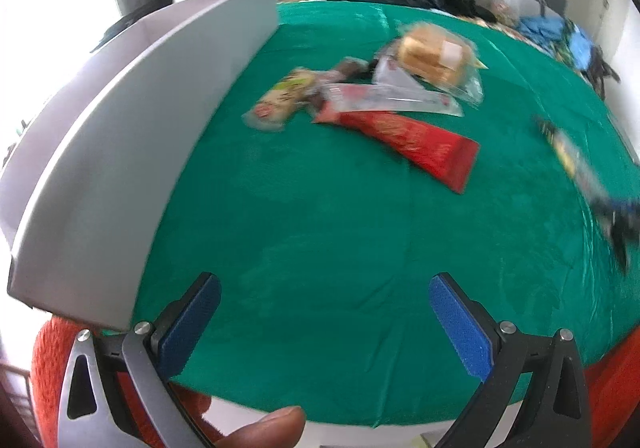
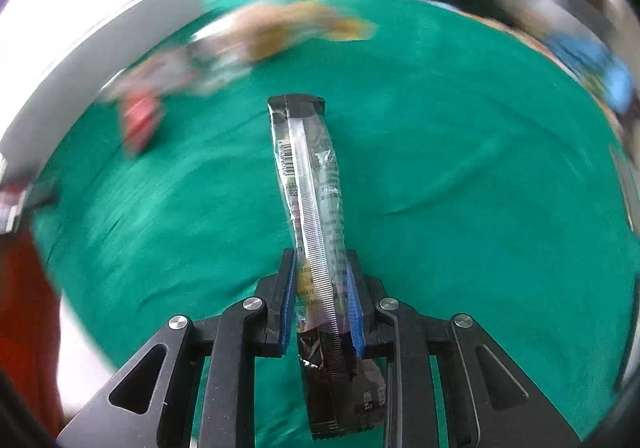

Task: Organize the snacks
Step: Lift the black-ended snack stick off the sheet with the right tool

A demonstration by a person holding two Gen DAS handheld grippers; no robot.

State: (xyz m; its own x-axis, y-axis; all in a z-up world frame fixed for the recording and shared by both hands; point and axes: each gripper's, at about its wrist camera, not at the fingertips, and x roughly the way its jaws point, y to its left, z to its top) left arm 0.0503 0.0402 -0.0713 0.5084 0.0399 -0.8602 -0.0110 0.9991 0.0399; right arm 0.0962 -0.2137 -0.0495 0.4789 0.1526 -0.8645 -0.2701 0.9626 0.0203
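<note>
Item in hand: one long snack bar (image 2: 316, 208) in a dark wrapper with a crimped seam, centre of my right wrist view, pinched near its lower end between the blue pads (image 2: 289, 304) of my right tool (image 2: 322, 288), jaws narrow on it; the far end points up-frame above the green cloth (image 2: 480, 208).

Remaining snacks, left wrist view, upper centre on the surface: wrapped bread (image 1: 432, 54), clear-and-red packet (image 1: 384, 98), red packet (image 1: 416, 140), beige packet (image 1: 280, 98), all touching or overlapping.

Grey box (image 1: 132, 136): left of frame, wall beside the cloth.

Left tool (image 1: 324, 324): jaws wide, nothing between them, lower frame.
</note>
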